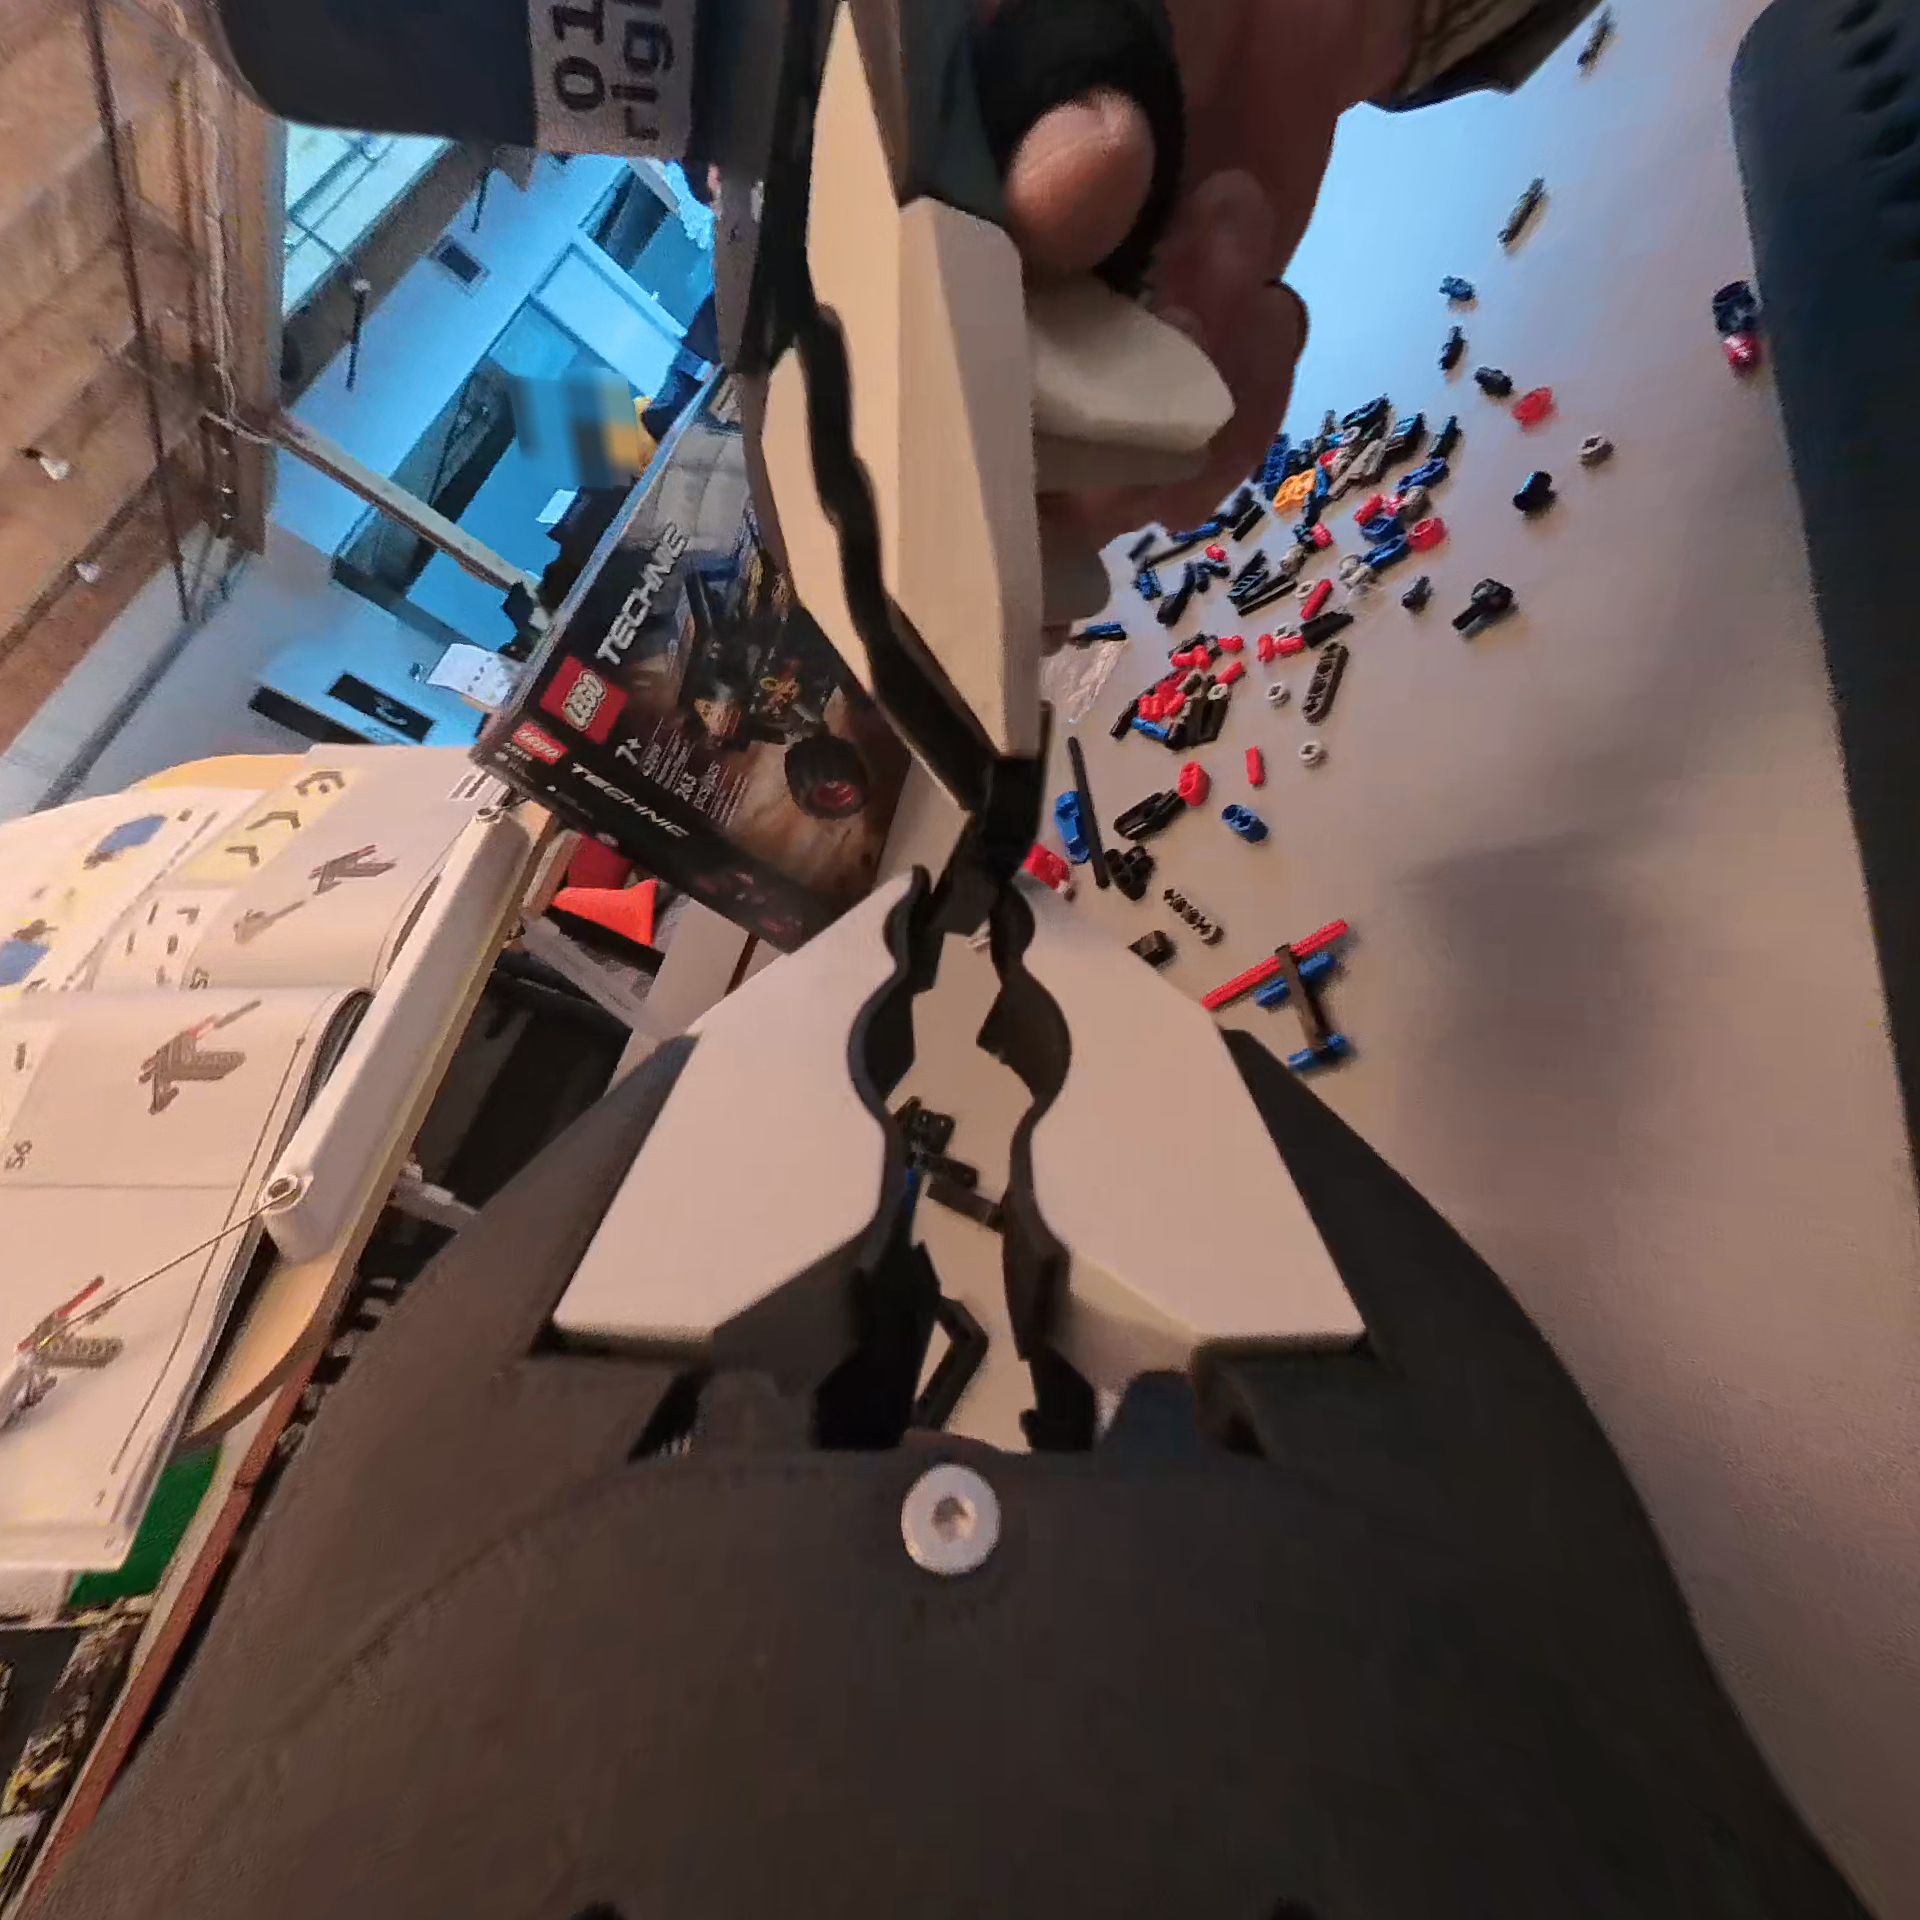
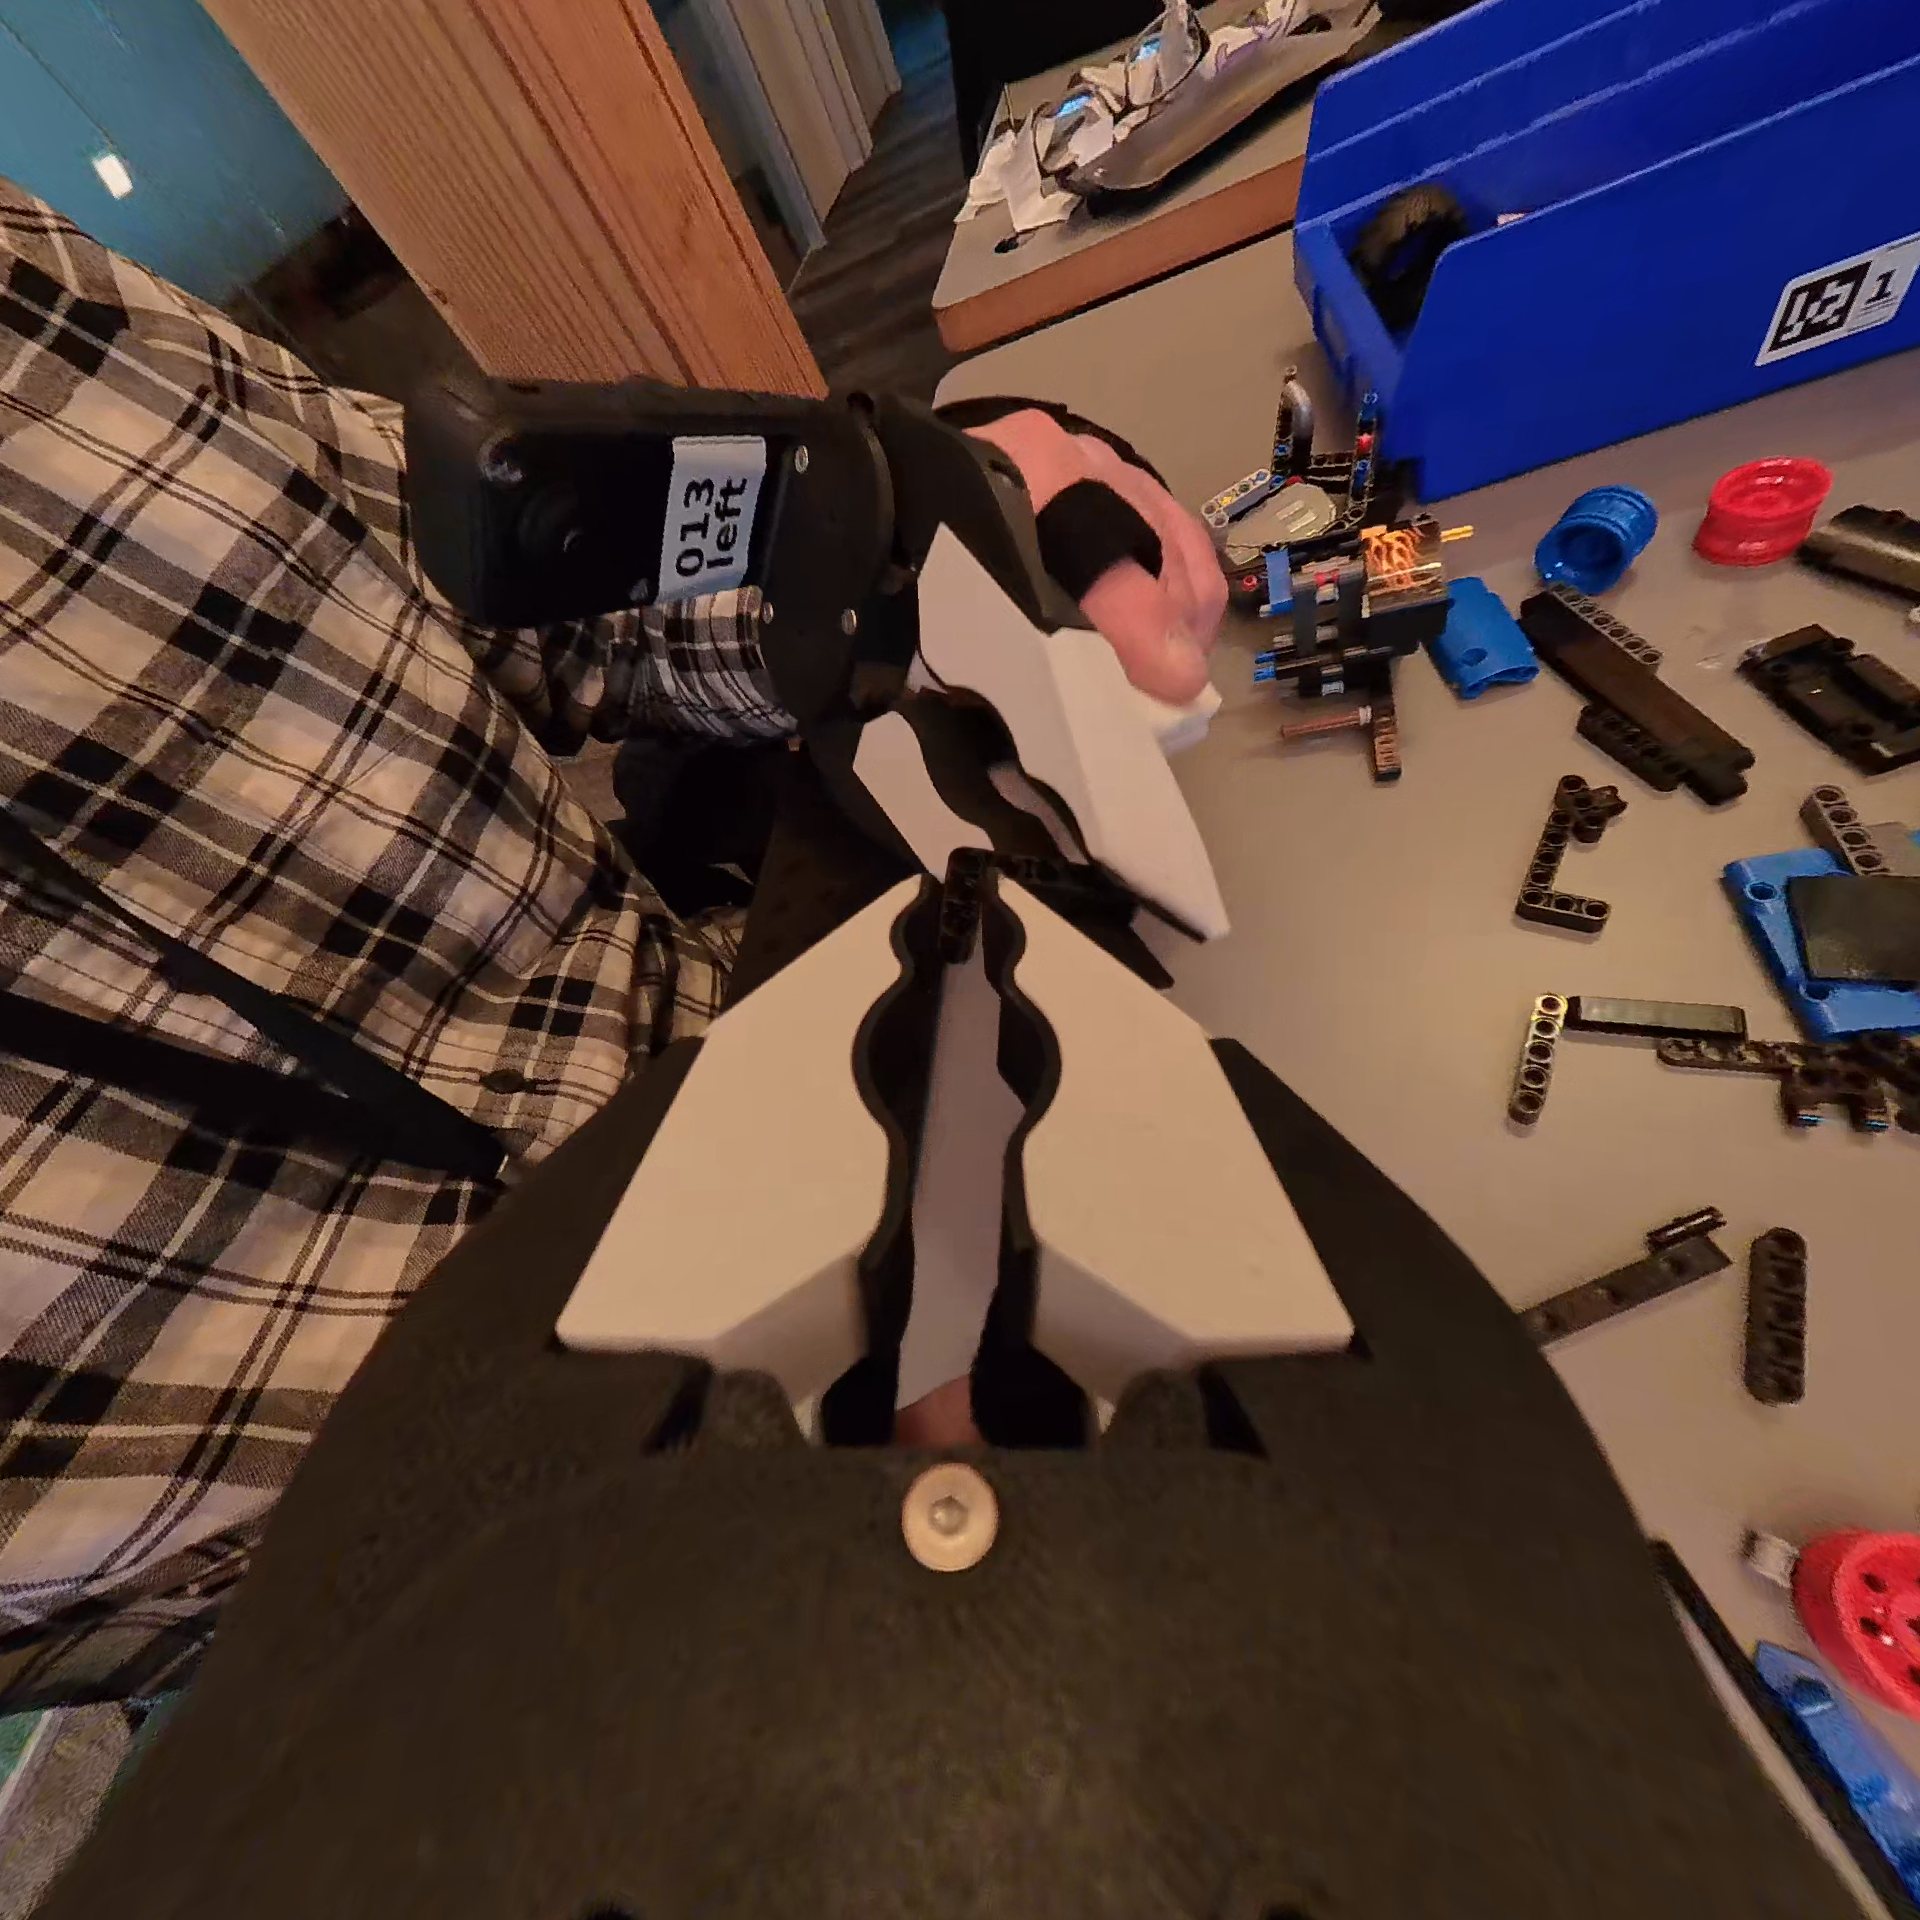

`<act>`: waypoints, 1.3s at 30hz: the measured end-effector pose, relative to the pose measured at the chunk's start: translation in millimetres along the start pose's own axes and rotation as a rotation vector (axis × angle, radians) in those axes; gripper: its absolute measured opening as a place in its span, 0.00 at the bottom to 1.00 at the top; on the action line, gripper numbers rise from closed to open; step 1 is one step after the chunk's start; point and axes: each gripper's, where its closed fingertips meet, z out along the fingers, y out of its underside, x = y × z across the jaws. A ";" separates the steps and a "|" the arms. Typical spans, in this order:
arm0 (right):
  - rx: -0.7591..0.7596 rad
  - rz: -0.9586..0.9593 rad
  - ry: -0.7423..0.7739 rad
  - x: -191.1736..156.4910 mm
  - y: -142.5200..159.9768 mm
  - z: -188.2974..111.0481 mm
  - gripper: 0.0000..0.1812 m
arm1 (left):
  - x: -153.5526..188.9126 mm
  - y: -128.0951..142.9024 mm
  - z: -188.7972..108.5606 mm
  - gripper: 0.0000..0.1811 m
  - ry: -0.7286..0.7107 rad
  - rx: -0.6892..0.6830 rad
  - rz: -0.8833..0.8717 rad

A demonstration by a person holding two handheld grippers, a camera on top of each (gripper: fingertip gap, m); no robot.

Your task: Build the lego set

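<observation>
Both the left gripper point(image 1: 971, 904) and right gripper point(image 2: 961, 904) pinch one small black lego piece point(image 2: 961, 899) together, tips meeting. The blue bin point(image 2: 1621, 312) holds a black wheel point(image 2: 1403, 249).

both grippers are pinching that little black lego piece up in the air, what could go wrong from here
1. The left gripper and right gripper meet tip to tip on a small black piece; a twist or uneven pull could pop it loose.
2. It appears held beyond the table edge, over the person's lap, so a dropped piece might fall off the table.
</observation>
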 end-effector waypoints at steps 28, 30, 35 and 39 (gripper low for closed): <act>0.044 -0.437 0.727 28.4 -4.1 -57.7 0.13 | 16.8 12.3 6.4 0.02 0.270 0.070 -0.688; 0.022 -0.473 0.738 23.8 -0.4 -52.3 0.12 | 18.9 10.2 7.3 0.02 0.288 0.075 -0.711; 0.017 -0.435 0.752 19.5 11.5 -36.6 0.11 | 27.0 1.3 13.6 0.02 0.333 0.088 -0.751; 0.075 -0.391 0.795 21.1 17.2 -33.7 0.10 | 34.3 -4.6 17.2 0.02 0.353 0.089 -0.788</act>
